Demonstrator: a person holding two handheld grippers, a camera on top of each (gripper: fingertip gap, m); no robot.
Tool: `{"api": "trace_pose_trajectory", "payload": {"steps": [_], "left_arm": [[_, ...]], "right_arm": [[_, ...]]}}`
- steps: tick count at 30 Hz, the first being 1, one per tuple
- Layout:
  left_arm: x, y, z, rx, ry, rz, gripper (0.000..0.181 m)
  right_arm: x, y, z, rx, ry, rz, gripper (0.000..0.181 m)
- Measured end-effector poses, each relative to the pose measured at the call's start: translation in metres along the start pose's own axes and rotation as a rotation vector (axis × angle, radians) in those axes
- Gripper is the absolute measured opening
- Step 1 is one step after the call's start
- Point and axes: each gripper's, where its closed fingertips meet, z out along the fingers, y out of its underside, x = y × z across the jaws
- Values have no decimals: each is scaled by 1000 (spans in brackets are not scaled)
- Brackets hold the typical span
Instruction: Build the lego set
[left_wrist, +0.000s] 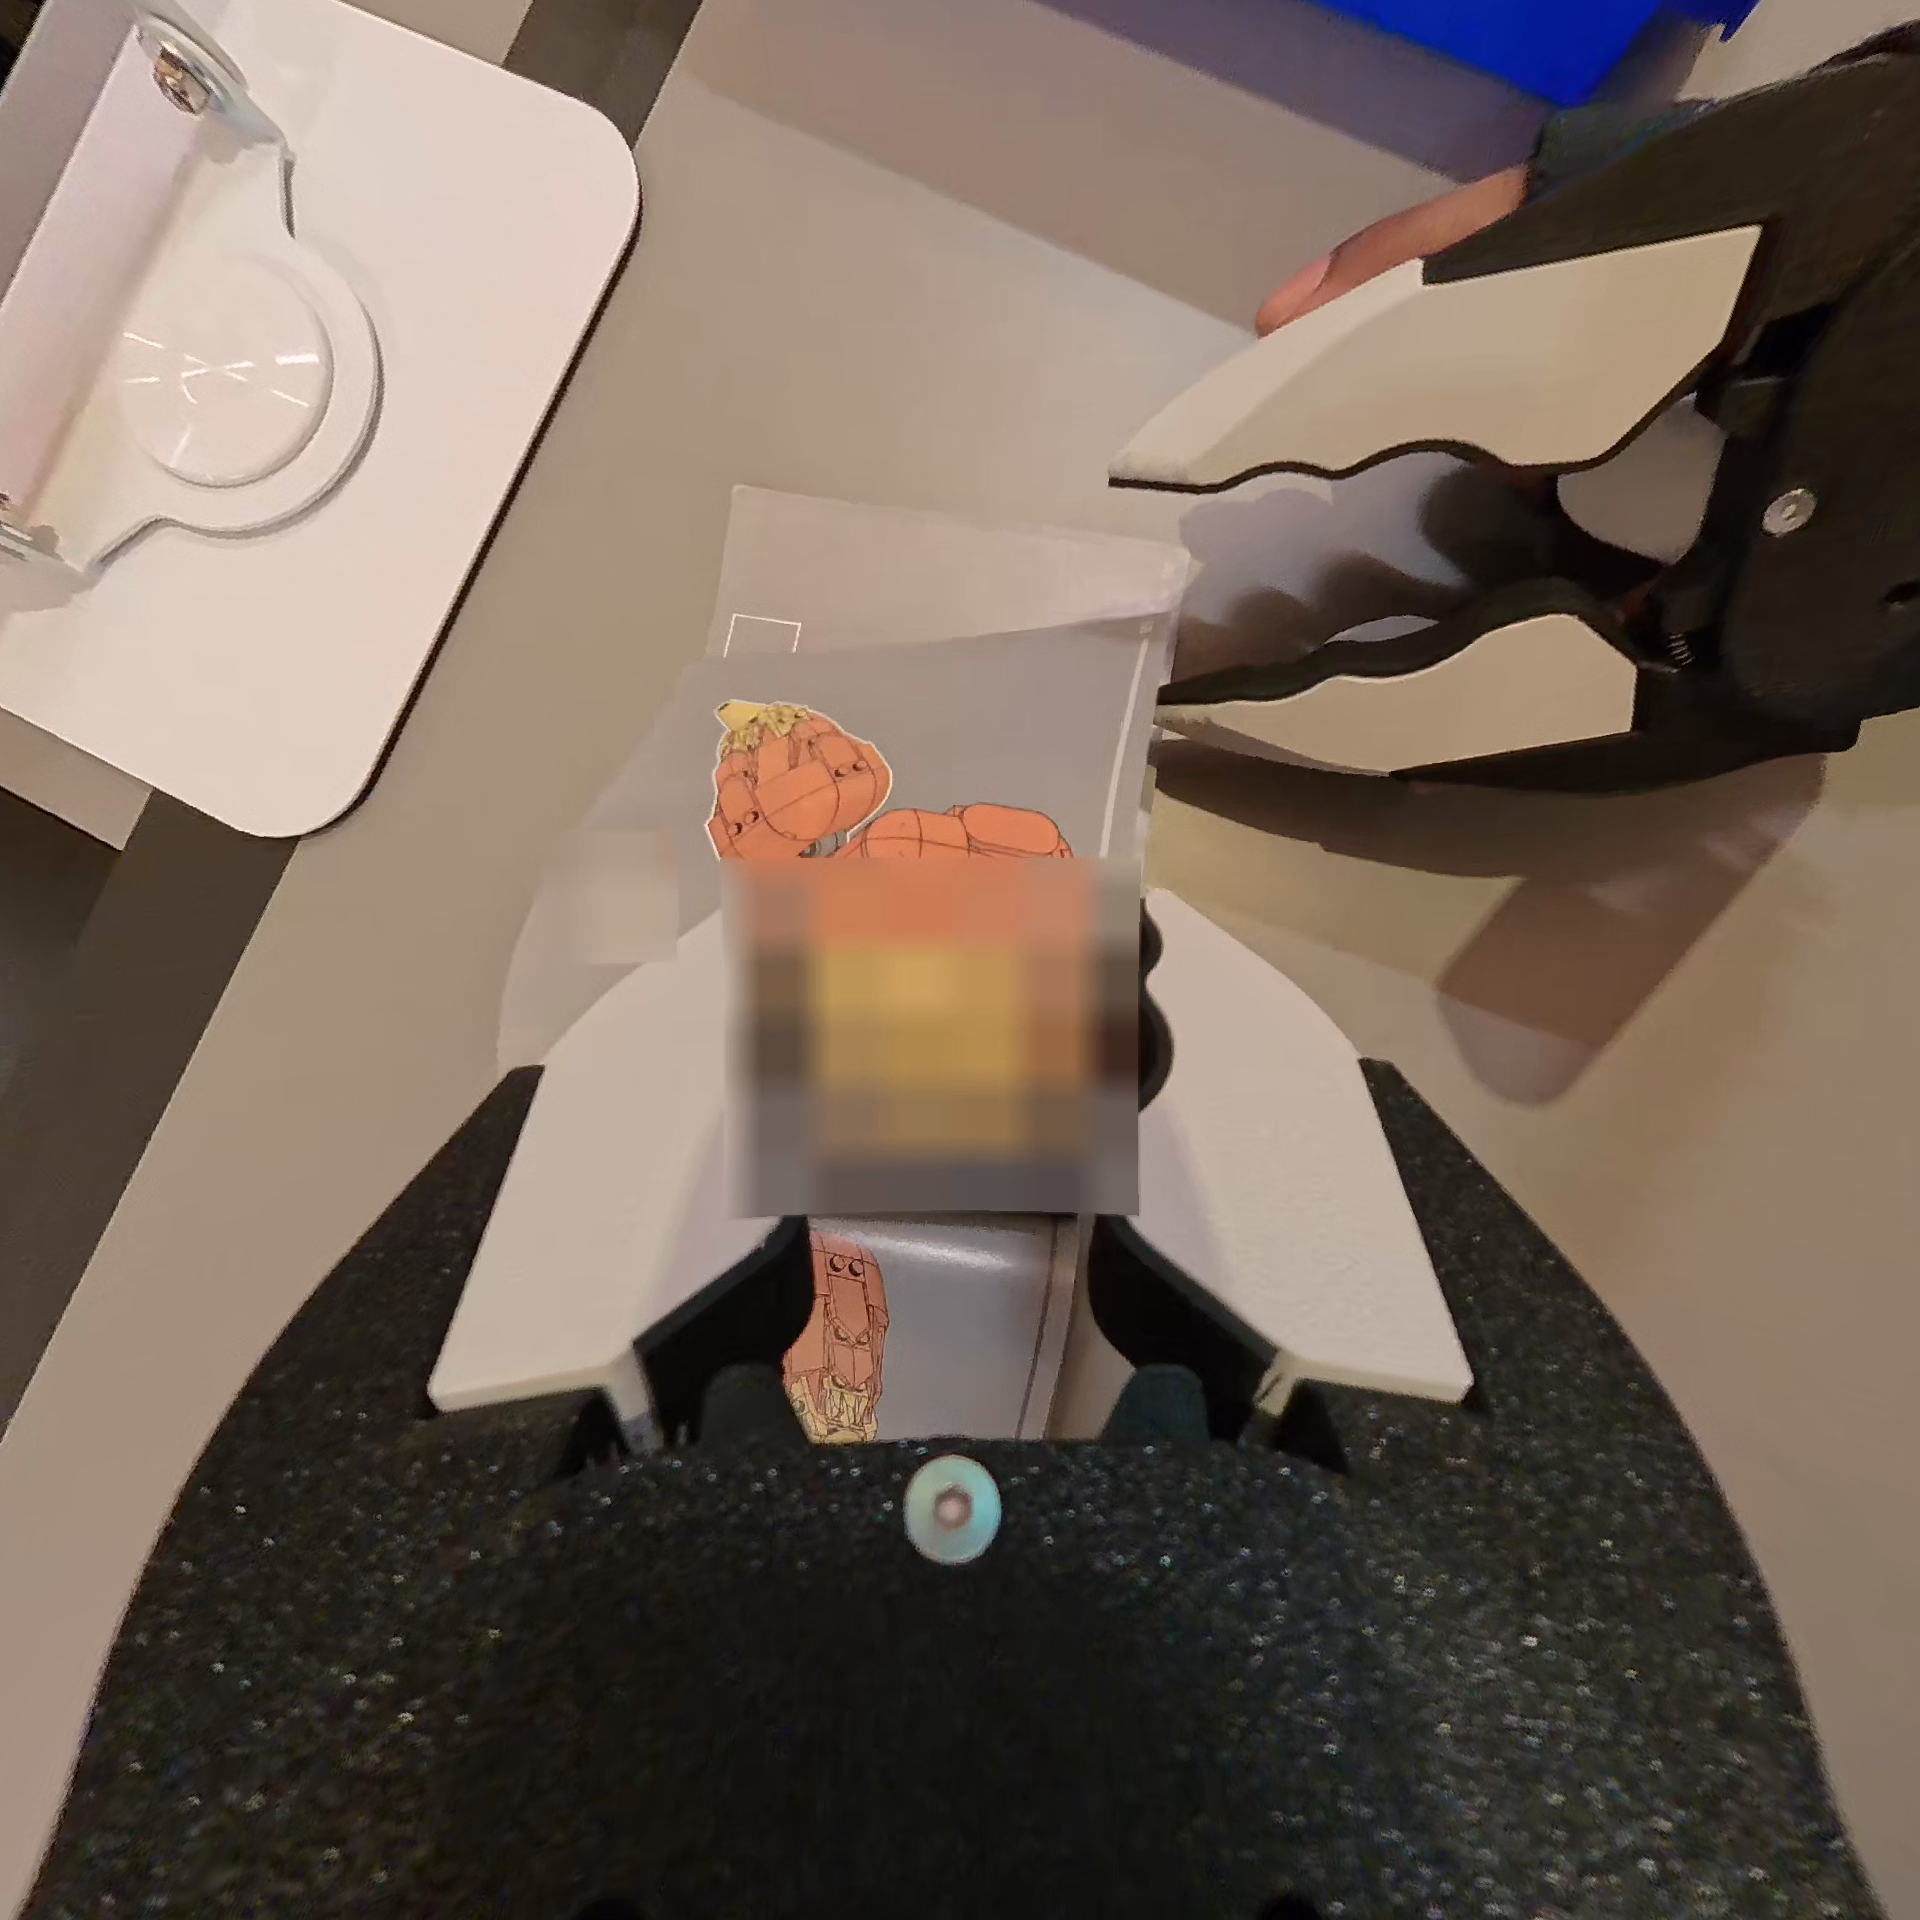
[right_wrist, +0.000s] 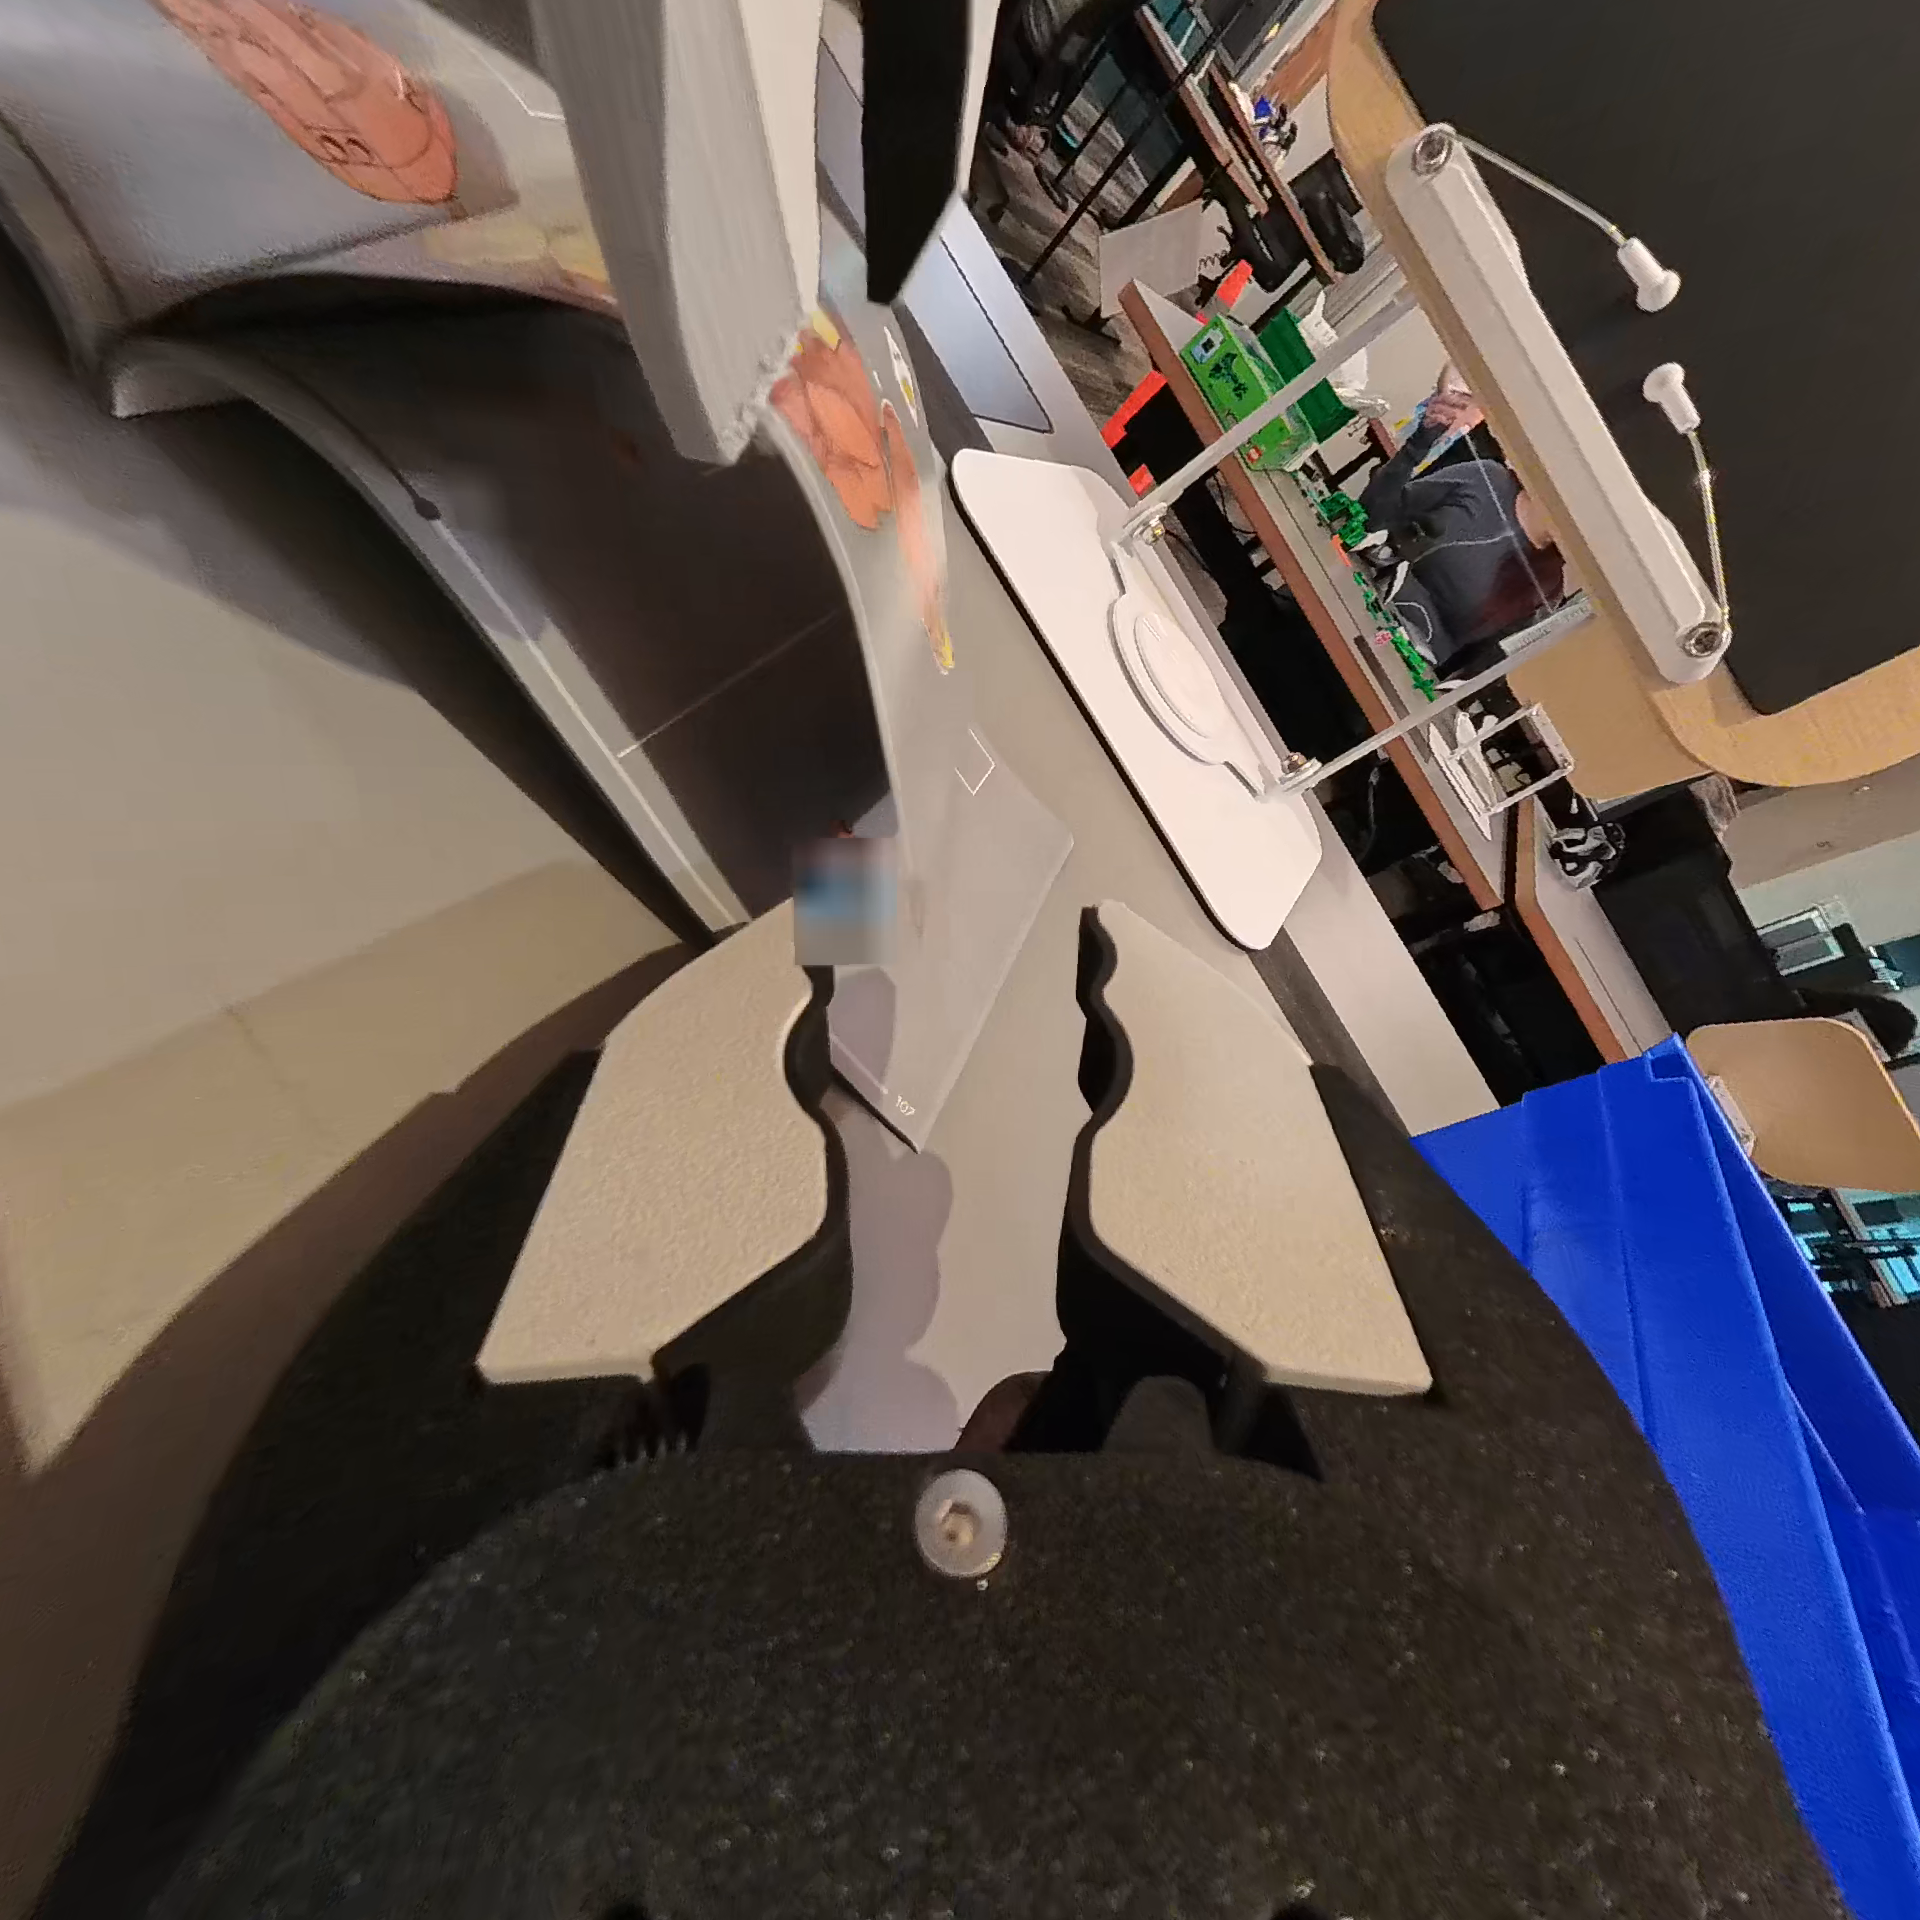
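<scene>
The left claw (left_wrist: 935, 1039) grips the booklet (left_wrist: 914, 727) over a beige table (left_wrist: 1039, 312); the right claw (right_wrist: 956, 956) gapes.

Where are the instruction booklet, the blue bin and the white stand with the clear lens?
Booklet (left_wrist: 914, 769): left wrist view, on its grey cover beside the orange drawing.
Blue bin (right_wrist: 1662, 1351): right wrist view, on its side wall.
White stand (left_wrist: 447, 436): left wrist view, on its bare base plate.

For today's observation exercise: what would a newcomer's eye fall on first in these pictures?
First, the grey instruction booklet with orange model drawings, held upright between the fingers of the left hand-held gripper at centre. Next, the right hand-held gripper, open, reaching for the booklet's page edge from the right. A white stand with a clear lens sits upper left.
</scene>
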Motion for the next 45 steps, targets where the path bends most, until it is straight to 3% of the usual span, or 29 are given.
{"api": "trace_pose_trajectory", "payload": {"steps": [10,17,23,28,31,38,45], "left_arm": [[5,0,-2,-7,16,16,64],[11,3,-7,-20,40,41,64],[6,-10,-55,154,20,-3,67],[-10,26,-114,215,-150,-125,69],[-4,61,-130,263,-247,-202,68],[11,119,-124,248,-374,-325,68],[11,136,-102,231,-381,-389,67]], "right_arm": [[9,-2,5,0,42,40,44],[36,-16,1,101,138,203,45],[56,-48,-5,230,199,346,48],[45,-78,4,290,139,430,51],[31,-101,10,340,98,429,51],[-8,-155,19,421,8,383,51],[-42,-172,18,422,-41,273,51]]}}
